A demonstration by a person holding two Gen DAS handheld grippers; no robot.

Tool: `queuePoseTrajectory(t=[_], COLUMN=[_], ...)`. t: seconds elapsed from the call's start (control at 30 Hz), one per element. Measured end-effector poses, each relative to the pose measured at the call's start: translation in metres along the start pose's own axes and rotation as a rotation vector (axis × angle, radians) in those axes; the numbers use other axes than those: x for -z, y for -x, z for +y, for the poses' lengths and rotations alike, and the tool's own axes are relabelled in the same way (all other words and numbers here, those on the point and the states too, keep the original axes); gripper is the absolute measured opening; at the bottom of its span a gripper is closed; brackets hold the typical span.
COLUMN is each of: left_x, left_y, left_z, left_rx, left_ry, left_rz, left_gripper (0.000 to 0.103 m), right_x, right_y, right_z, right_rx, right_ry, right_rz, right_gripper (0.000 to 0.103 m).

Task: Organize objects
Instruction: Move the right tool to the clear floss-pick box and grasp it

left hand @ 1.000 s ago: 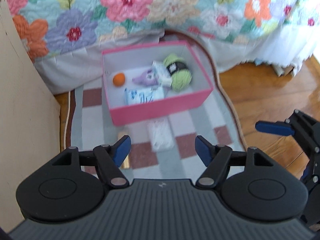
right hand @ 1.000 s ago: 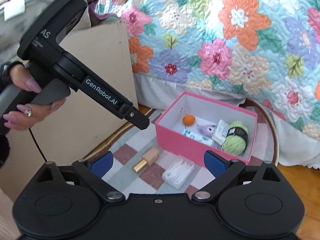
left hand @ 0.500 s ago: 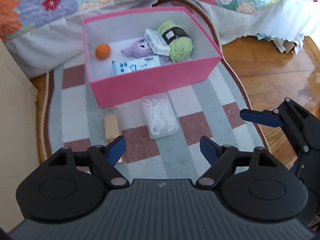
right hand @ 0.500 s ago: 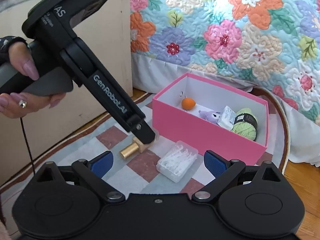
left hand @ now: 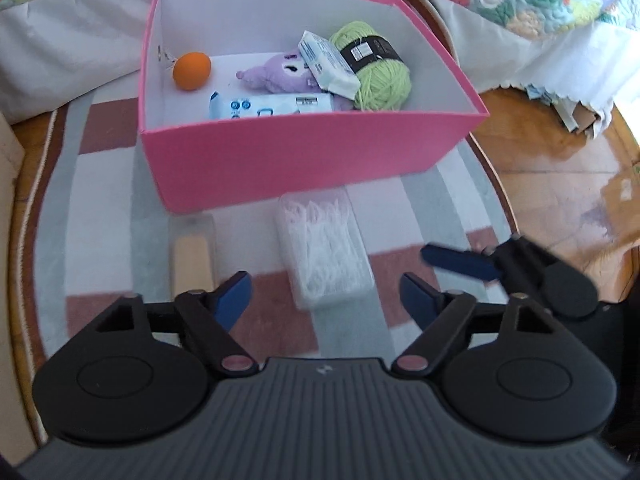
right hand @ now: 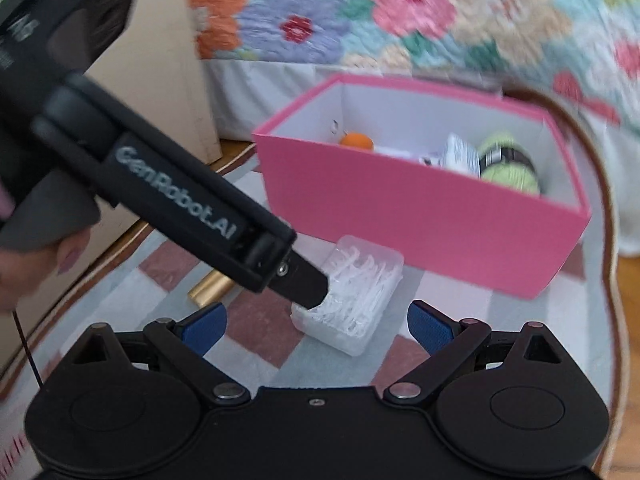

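A clear box of white floss picks (left hand: 324, 256) lies on the checked rug in front of the pink box (left hand: 304, 160). My left gripper (left hand: 326, 300) hangs low over the near end of the floss box. Its jaws are closing, and the pads stand apart from the box's sides. In the right wrist view one left finger (right hand: 304, 284) overlaps the floss box (right hand: 360, 292). My right gripper (right hand: 318, 326) stands open just short of the floss box with nothing between its fingers. A beige bottle with a gold cap (left hand: 192, 256) lies to the left.
The pink box holds an orange ball (left hand: 192, 70), a purple plush (left hand: 280, 74), a tissue pack (left hand: 328, 62), green yarn (left hand: 376, 76) and a wipes pack (left hand: 272, 106). A flowered quilt (right hand: 400, 20) hangs behind, a beige panel (right hand: 168, 72) stands left, and wood floor (left hand: 560, 184) lies right.
Both grippers have sunk toward the rug and come closer to the floss box. The left gripper's finger, earlier near the gold-capped bottle, now overlaps the floss box.
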State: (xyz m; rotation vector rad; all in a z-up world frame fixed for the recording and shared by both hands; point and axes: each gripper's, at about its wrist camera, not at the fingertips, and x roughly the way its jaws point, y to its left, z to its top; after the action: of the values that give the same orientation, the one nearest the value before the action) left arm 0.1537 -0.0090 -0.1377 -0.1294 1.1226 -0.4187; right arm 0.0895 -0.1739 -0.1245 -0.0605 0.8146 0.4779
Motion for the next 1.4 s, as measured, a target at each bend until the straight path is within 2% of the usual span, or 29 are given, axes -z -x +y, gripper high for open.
queuePoseTrajectory(t=[0.07, 0.13, 0.23, 0.3, 0.33, 0.37, 0.4, 0.5, 0.57, 0.73, 0.9, 1.1, 1.23, 1.3, 1.33, 1.4], left_x=[-0.003, -0.005, -0.004, -0.003, -0.002, -0.002, -0.001, 0.003, 0.008, 0.016, 0.017, 0.012, 0.007, 0.005, 0.004, 0.002], left_y=[-0.01, -0.02, -0.03, -0.034, -0.034, -0.034, -0.034, -0.039, -0.037, -0.032, -0.038, -0.041, -0.046, -0.047, -0.048, -0.053], left_z=[0.0, 0.001, 0.005, 0.008, 0.01, 0.011, 0.014, 0.016, 0.009, -0.003, -0.002, -0.006, -0.008, -0.011, -0.013, -0.015], left_rx=[0.016, 0.03, 0.047, 0.062, 0.075, 0.095, 0.13, 0.211, 0.238, 0.199, 0.203, 0.176, 0.181, 0.158, 0.13, 0.074], left_ry=[-0.008, -0.011, 0.009, 0.036, 0.05, 0.063, 0.096, 0.192, 0.207, 0.188, 0.206, 0.145, 0.132, 0.094, 0.075, 0.037], left_rz=[-0.002, -0.007, -0.013, -0.014, -0.027, -0.026, -0.013, 0.065, 0.082, 0.049, 0.068, 0.027, 0.0, -0.029, -0.041, -0.04], left_gripper=[0.054, 0.051, 0.038, 0.036, 0.033, 0.03, 0.029, 0.027, 0.027, 0.028, 0.029, 0.031, 0.031, 0.033, 0.042, 0.045], right_x=[0.001, 0.001, 0.001, 0.001, 0.002, 0.002, 0.003, 0.004, 0.005, 0.021, 0.04, 0.058, 0.06, 0.058, 0.059, 0.057], right_y=[-0.015, -0.029, -0.045, -0.051, -0.052, -0.051, -0.05, -0.043, -0.035, -0.01, -0.001, 0.015, 0.023, 0.028, 0.033, 0.033], right_z=[-0.005, -0.009, -0.01, -0.007, -0.006, -0.005, -0.004, 0.001, 0.002, -0.007, -0.005, -0.025, -0.048, -0.055, -0.056, -0.052], right_rx=[0.015, 0.023, 0.05, 0.086, 0.072, 0.05, 0.044, 0.062, 0.066, 0.007, 0.008, 0.103, 0.192, 0.158, 0.125, 0.047], right_ry=[-0.033, -0.059, -0.09, -0.097, -0.117, -0.134, -0.144, -0.124, -0.135, -0.238, -0.211, -0.258, -0.318, -0.345, -0.354, -0.358], right_rz=[0.023, 0.048, 0.095, 0.11, 0.111, 0.113, 0.119, 0.14, 0.167, 0.211, 0.247, 0.262, 0.221, 0.217, 0.217, 0.23], right_gripper=[0.099, 0.098, 0.091, 0.085, 0.082, 0.071, 0.069, 0.066, 0.066, 0.066, 0.067, 0.072, 0.072, 0.072, 0.072, 0.072])
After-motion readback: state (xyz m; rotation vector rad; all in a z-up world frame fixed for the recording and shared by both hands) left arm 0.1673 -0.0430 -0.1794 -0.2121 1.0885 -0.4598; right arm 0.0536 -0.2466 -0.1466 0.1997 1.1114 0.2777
